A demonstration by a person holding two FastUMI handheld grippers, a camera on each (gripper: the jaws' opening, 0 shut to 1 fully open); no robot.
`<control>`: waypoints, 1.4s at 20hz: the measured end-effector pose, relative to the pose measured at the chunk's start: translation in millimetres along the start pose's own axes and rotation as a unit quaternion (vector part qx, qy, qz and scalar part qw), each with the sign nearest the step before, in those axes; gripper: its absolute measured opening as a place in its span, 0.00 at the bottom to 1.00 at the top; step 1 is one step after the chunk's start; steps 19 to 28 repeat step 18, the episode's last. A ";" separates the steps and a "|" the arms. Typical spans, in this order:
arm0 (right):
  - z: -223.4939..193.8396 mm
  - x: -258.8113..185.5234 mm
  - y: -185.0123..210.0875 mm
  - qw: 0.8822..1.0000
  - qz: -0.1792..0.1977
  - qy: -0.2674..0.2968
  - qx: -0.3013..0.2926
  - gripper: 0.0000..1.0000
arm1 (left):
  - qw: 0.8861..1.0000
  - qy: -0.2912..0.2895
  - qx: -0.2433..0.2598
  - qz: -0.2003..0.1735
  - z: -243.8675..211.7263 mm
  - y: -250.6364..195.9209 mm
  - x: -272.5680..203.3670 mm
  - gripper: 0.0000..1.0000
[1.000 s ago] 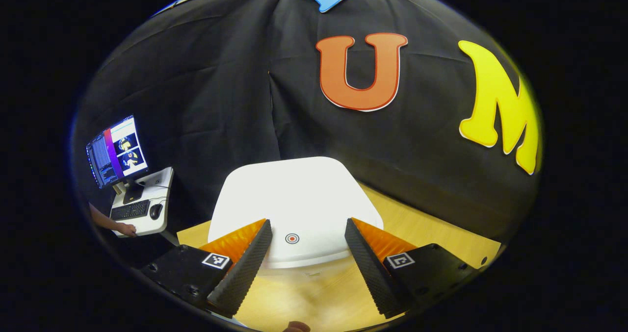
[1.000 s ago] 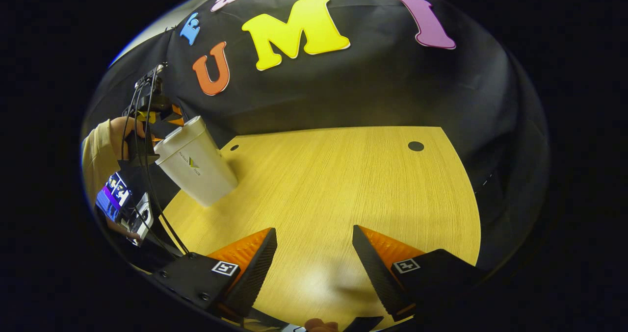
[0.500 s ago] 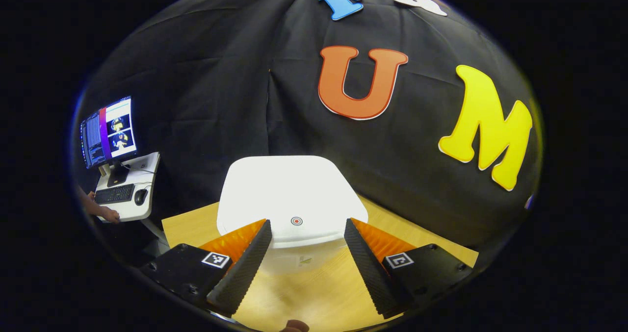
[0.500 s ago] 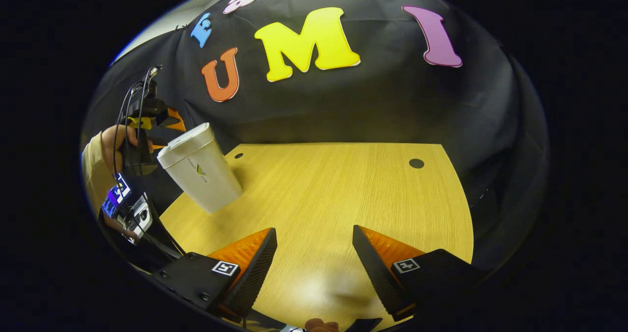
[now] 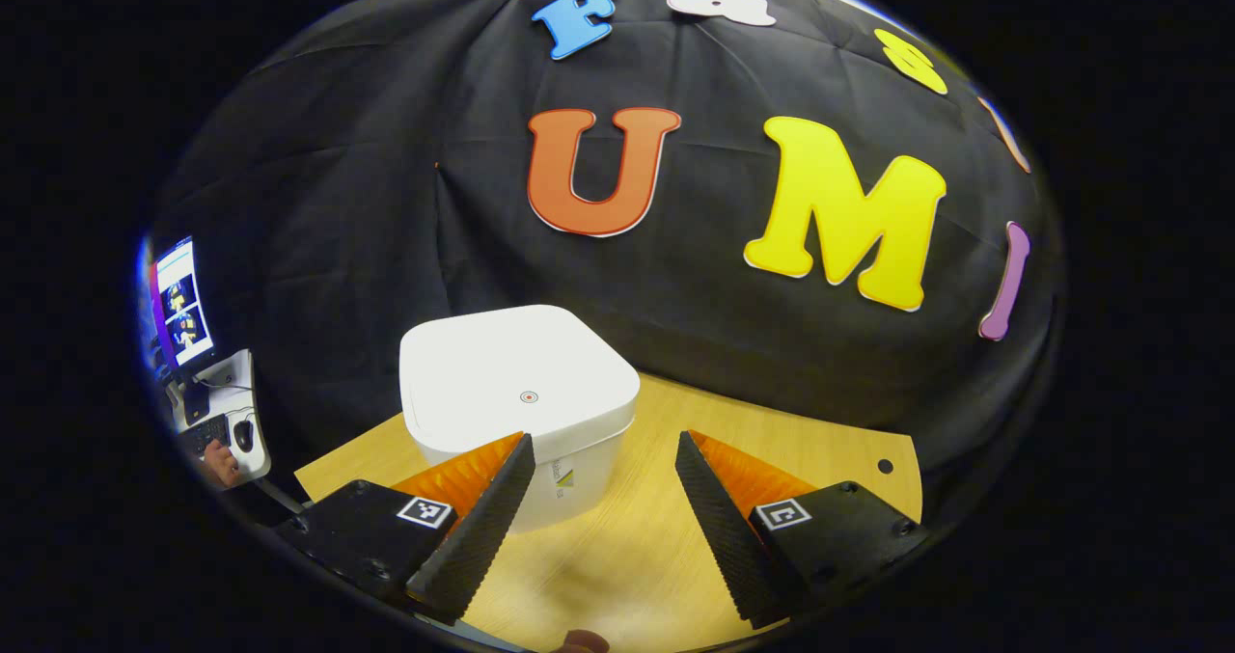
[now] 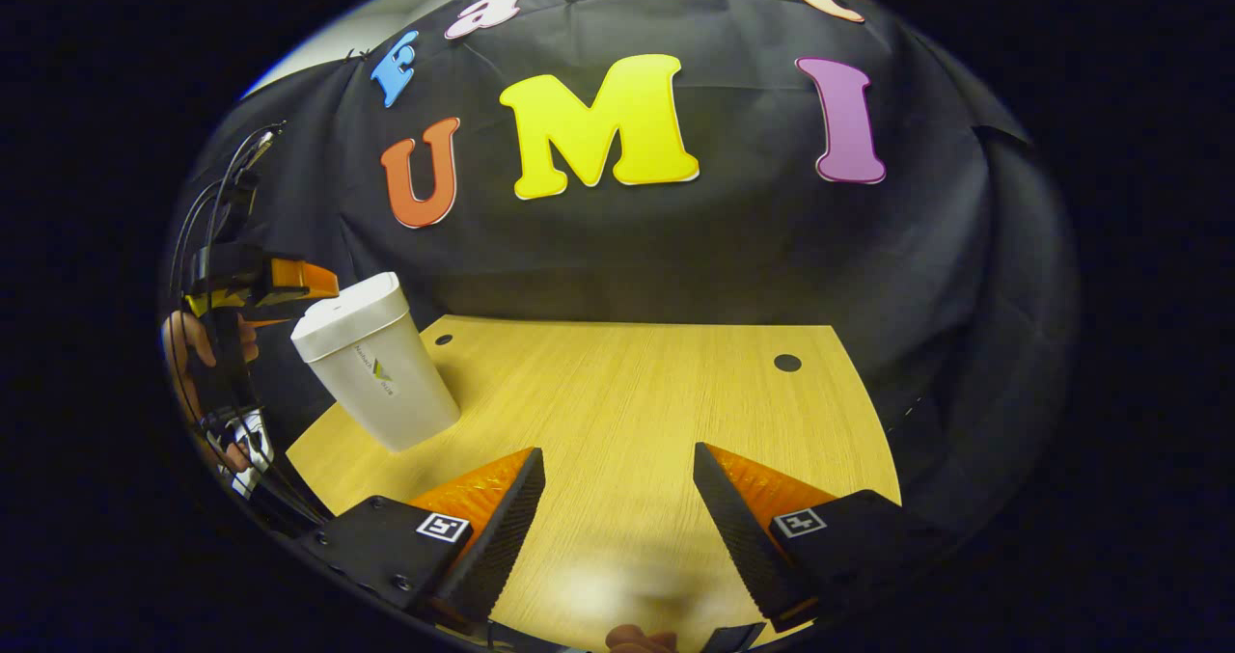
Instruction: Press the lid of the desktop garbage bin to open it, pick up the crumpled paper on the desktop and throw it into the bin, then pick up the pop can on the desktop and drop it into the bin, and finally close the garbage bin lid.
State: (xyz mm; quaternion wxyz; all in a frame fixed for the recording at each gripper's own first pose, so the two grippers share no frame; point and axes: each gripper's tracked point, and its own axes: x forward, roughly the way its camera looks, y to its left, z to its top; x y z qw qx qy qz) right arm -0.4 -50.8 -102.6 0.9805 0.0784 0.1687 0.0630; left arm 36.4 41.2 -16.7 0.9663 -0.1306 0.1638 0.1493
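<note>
At the tabletop's (image 6: 627,412) far-left corner: white bin (image 6: 376,368), upright, lid (image 5: 516,383) down and flush, small round red mark near the lid's front edge. In the left gripper view the bin sits just ahead of the left tongs (image 5: 603,494), offset toward their left finger (image 5: 473,528), which overlaps the bin's front wall in frame; can't tell if it touches. Left tongs apart, nothing between them. In the right gripper view the left tongs (image 6: 289,282) sit beside the bin's lid on its outer side, with a hand (image 6: 188,344) below gripping the handle. Right tongs (image 6: 617,523) apart, nothing held, over the near edge of the tabletop, well apart from the bin. Two dark holes near the tabletop's far edge. A monitor (image 5: 178,301) and keyboard stand off the left edge.
</note>
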 end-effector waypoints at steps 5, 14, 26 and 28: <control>43.5 -23.6 2.0 0.991 -0.087 -0.092 -0.035 0.98 | 0.995 -0.001 0.069 -0.066 -26.1 -26.4 -15.0 0.98; 80.9 -51.8 23.8 0.971 -0.149 -0.179 -0.048 0.96 | 0.980 -0.074 0.094 -0.162 -8.5 -61.3 -49.4 0.98; 80.1 -46.0 29.1 0.972 -0.145 -0.179 -0.038 0.95 | 0.972 -0.117 0.107 -0.173 13.4 -66.6 -52.8 0.97; 80.1 -46.0 29.1 0.972 -0.145 -0.179 -0.038 0.95 | 0.972 -0.117 0.107 -0.173 13.4 -66.6 -52.8 0.97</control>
